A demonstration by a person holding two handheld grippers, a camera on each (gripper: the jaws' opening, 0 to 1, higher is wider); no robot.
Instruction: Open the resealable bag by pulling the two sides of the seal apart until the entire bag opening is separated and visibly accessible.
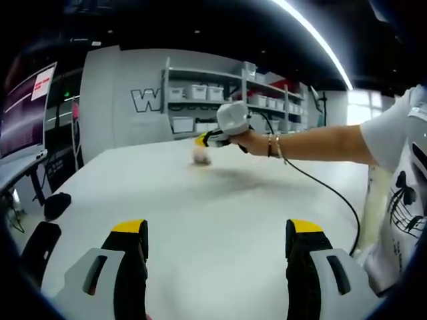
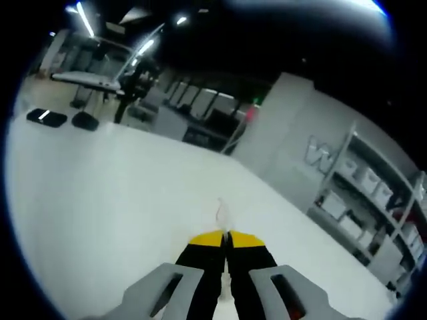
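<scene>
White table point(image 1: 220, 213); right claw point(image 2: 225, 237) pinches blurred bag point(image 2: 221, 215), contents unclear.

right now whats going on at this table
A person is working with two handheld grippers over a white table. The right gripper is shut on a small clear bag, held up above the table far out in front. The left gripper hangs open near the table's close edge, holding nothing. The bag's seal has not been pulled apart yet.
</scene>
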